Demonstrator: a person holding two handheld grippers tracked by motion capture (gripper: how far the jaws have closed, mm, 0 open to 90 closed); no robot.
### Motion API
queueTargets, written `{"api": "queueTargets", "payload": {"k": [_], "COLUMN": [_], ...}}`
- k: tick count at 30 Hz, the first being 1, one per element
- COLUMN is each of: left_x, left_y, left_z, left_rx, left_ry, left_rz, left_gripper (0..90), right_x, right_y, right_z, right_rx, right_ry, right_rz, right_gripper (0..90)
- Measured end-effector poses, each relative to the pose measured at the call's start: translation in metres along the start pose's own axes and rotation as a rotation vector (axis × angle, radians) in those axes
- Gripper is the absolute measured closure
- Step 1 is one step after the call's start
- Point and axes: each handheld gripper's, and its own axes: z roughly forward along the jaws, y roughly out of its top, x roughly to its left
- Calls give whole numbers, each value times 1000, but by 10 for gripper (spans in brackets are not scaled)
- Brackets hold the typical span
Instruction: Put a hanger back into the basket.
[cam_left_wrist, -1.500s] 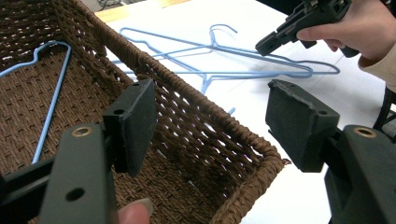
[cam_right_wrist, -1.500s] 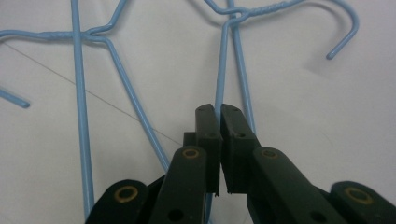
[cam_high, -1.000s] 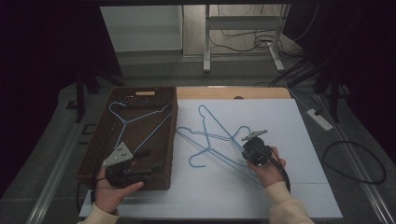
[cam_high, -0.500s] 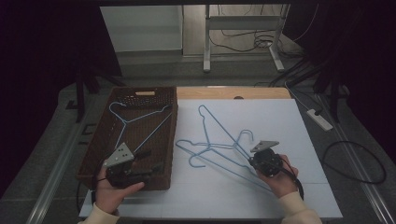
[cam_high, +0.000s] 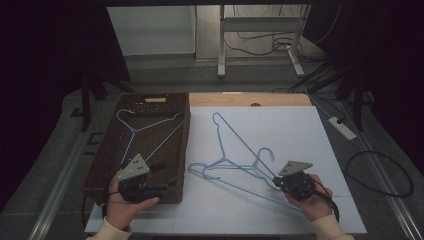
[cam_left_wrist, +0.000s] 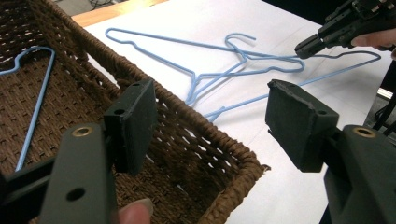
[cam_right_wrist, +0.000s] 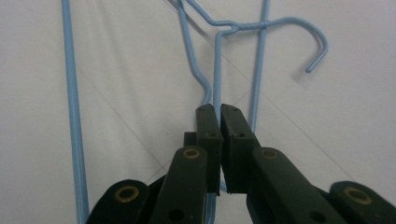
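High view: three blue wire hangers, one inside the wicker basket, two on open white table. Right gripper clamps one table hanger; left gripper gapes empty over the basket's near rim.

Lab or test workspace, dim room with dark surroundings, white-covered table as a recording surface, metal frame legs on a grey floor at the far side, loose cables beneath, power strip and black cable on the right
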Motion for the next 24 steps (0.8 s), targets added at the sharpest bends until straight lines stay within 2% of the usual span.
{"api": "queueTargets", "payload": {"k": [9, 13, 18, 24], "left_x": [-12, -21, -31, -40], "left_y": [4, 6, 10, 18], "left_z": [9, 17, 29, 44], "left_rx": [29, 60, 101, 133], "left_ry": [-34, -55, -81, -101], "left_rz": [34, 51, 77, 94], "left_gripper": [336, 335, 334, 334], "right_x": [3, 5, 6, 5], "right_y": [-11, -16, -23, -24], "right_z": [-9, -13, -14, -19], "right_rx": [-30, -46, -40, -52], "right_ry": [48, 68, 101, 104], "right_rz": [-14, -24, -31, -28], "right_gripper": [876, 876, 876, 876]}}
